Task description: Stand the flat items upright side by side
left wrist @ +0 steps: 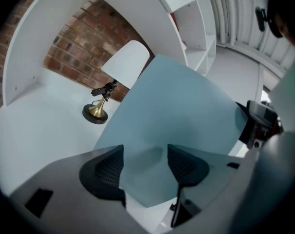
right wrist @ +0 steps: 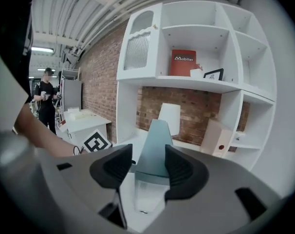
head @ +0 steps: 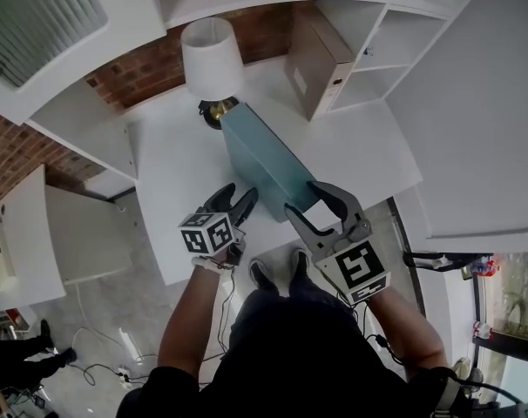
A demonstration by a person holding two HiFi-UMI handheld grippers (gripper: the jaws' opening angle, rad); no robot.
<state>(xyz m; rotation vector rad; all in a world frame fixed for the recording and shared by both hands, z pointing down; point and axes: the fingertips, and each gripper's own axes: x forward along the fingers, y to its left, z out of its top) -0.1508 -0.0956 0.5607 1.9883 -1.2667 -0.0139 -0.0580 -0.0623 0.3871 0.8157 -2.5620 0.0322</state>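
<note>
A teal flat item [head: 268,159] stands on its long edge on the white table [head: 172,172], running from the lamp toward me. My right gripper [head: 314,205] straddles its near end, and in the right gripper view the item [right wrist: 156,147] shows edge-on between the jaws, filling most of the gap. I count these jaws open. My left gripper [head: 238,205] is open on the item's left side, facing its broad teal face [left wrist: 176,116], whose lower corner lies between the fingers [left wrist: 106,169] untouched. A tan flat box [head: 321,59] stands upright at the back right.
A lamp with a white shade [head: 210,52] and brass base [left wrist: 95,112] stands just behind the teal item's far end. White shelving [head: 395,68] closes the right and back. A red book [right wrist: 184,62] sits on a high shelf. A person [right wrist: 45,101] stands far off at left.
</note>
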